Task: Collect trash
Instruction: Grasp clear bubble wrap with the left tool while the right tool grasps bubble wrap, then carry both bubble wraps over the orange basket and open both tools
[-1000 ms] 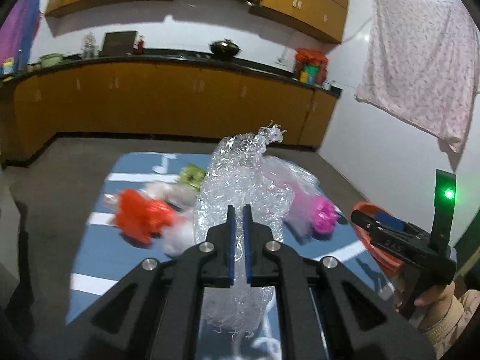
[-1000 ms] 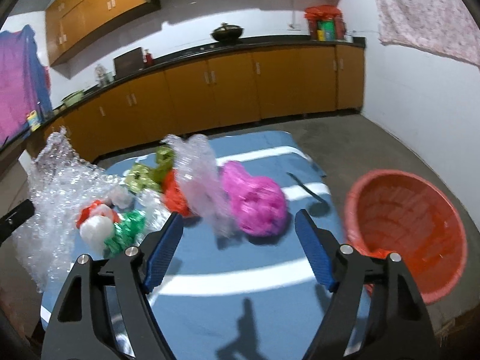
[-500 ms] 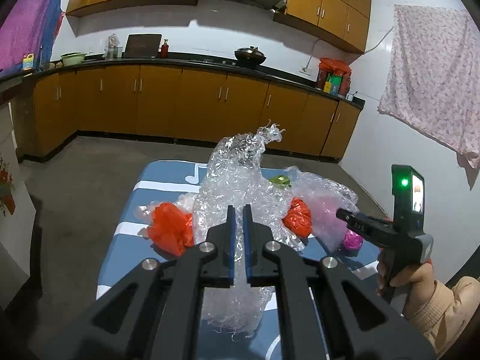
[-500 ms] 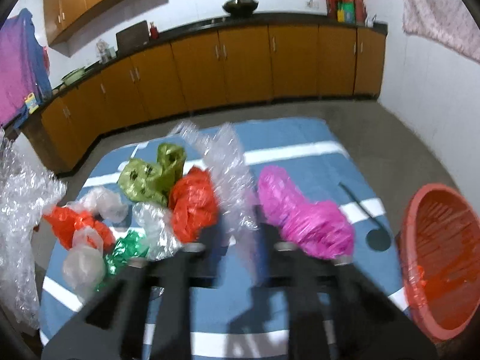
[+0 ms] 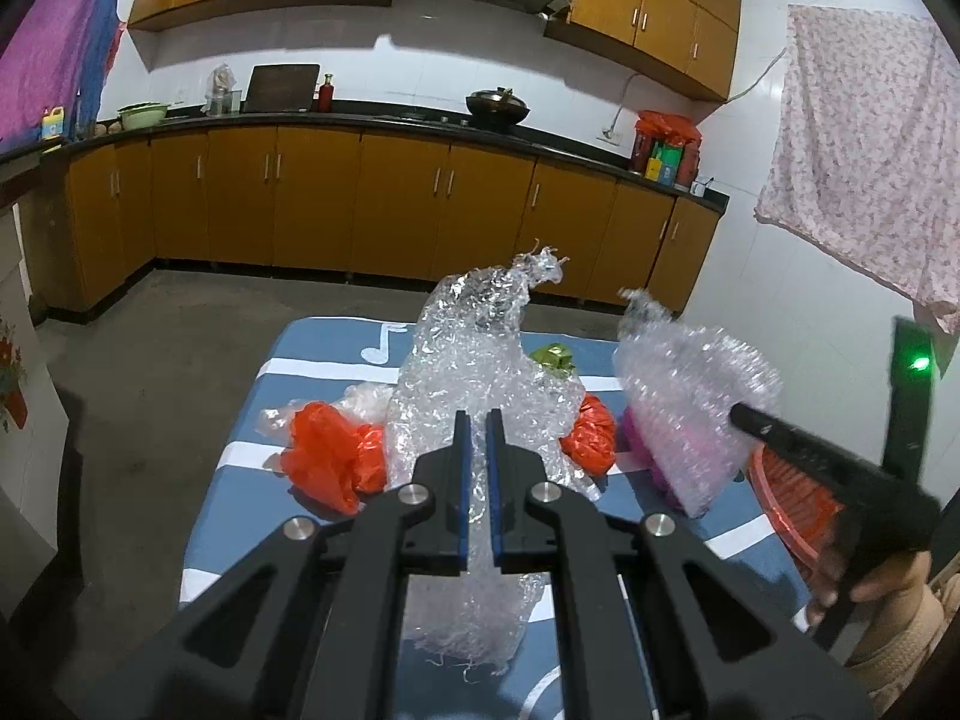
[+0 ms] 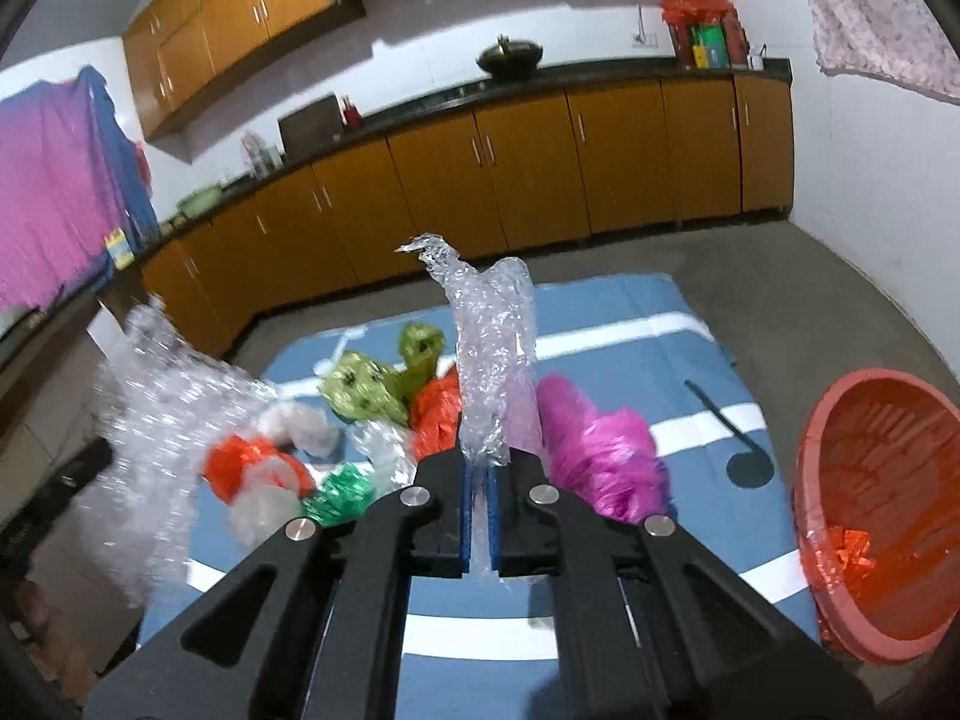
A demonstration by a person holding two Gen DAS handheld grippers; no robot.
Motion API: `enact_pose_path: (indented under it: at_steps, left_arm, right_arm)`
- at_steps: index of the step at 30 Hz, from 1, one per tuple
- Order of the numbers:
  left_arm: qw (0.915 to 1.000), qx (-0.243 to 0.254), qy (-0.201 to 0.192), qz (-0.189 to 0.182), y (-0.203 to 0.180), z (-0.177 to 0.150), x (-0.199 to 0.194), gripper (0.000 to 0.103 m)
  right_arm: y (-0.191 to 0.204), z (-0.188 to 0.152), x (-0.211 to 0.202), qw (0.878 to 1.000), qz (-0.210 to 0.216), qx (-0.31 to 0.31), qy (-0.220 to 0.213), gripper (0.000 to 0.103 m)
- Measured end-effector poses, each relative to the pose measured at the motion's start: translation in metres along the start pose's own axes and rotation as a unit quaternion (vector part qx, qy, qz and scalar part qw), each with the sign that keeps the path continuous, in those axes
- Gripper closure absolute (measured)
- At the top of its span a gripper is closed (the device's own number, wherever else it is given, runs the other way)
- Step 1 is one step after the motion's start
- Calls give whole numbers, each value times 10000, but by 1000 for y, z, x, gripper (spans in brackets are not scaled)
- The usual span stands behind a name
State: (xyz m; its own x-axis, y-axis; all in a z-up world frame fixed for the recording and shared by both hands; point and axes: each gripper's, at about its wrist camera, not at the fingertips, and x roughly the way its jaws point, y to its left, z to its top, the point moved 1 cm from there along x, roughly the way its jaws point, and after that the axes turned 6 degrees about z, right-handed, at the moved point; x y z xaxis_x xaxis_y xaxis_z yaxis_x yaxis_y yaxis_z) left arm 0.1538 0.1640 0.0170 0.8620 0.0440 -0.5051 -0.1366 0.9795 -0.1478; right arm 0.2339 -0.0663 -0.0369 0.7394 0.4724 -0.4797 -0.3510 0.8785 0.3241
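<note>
Left gripper [image 5: 478, 420] clamped on a bubble-wrap sheet [image 5: 480, 354]; right gripper [image 6: 478, 474] pinching another bubble-wrap piece [image 6: 495, 354]. Beside the blue mat's [image 6: 630, 324] right edge, red basket [image 6: 822, 438] holding crumpled red scraps [image 6: 852, 546].

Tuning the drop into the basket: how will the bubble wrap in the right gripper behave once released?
Likely light and floppy: the bubble wrap is thin crinkled film that bunches where the right gripper pinches it. It may cling or drift rather than drop straight into the red basket.

Dim, cool indoor light, heavy fisheye bending and dark vignetted corners, motion blur at both views' sides.
</note>
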Motion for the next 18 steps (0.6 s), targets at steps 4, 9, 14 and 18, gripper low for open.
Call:
enact_pose_path:
  at_steps: [4, 9, 14, 18]
  left_arm:
    - [9999, 17, -21, -104, -8, 2, 0, 97]
    - [9995, 88, -19, -295, -26, 4, -1, 97]
    - [9981, 213, -13, -576, -54, 4, -1, 97]
    - [9961, 323, 10, -822, -78, 2, 2, 97]
  right_arm:
    - [-5, 10, -27, 9996, 1, 52, -267, 99]
    - [-21, 14, -56, 9984, -199, 116, -513, 99]
    - [-42, 10, -80, 9959, -555, 233, -668, 99]
    - [-63, 4, -97, 9926, -904, 328, -741, 99]
